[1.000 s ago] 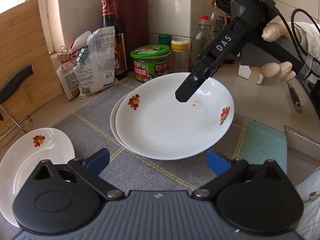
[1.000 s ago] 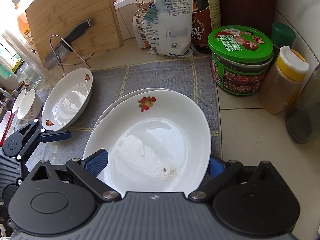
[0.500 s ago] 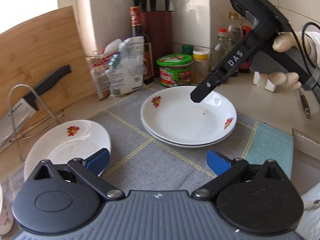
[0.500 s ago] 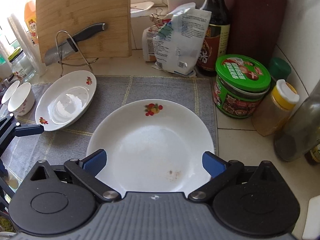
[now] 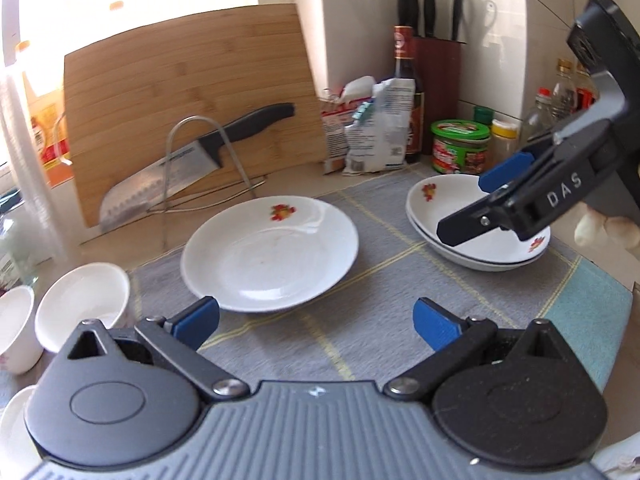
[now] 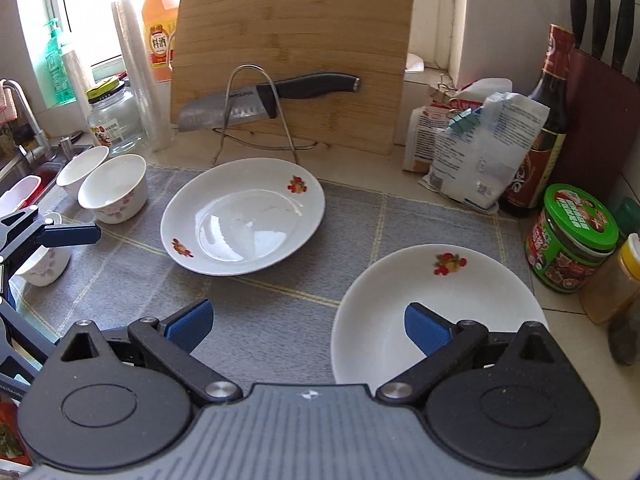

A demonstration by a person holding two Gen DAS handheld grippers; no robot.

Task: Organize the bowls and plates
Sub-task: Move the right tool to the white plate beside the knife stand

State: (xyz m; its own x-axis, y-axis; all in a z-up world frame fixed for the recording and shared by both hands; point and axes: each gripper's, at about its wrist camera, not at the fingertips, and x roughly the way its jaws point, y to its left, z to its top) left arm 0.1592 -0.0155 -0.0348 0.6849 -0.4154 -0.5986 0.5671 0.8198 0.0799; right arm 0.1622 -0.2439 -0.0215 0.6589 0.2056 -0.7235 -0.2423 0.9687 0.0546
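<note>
Both grippers have pulled back from the stack (image 6: 400, 320), which the right gripper (image 6: 306, 326) released a moment ago. Its jaws and the left gripper's (image 5: 316, 322) stand apart, empty. The lone plate (image 5: 270, 252) lies just ahead, likely next.

Single plate (image 6: 244, 216) lies mid-mat (image 6: 280, 312); stacked plates (image 6: 436, 304) to its right, near jar (image 6: 572, 236). Bowls (image 6: 114, 188) sit left of the single plate at mat edge. Cutting board (image 6: 292, 48) stands behind, knife (image 6: 264, 100) on rack before it. Bags (image 6: 472, 148) and bottle (image 6: 544, 120) behind the stack.
</note>
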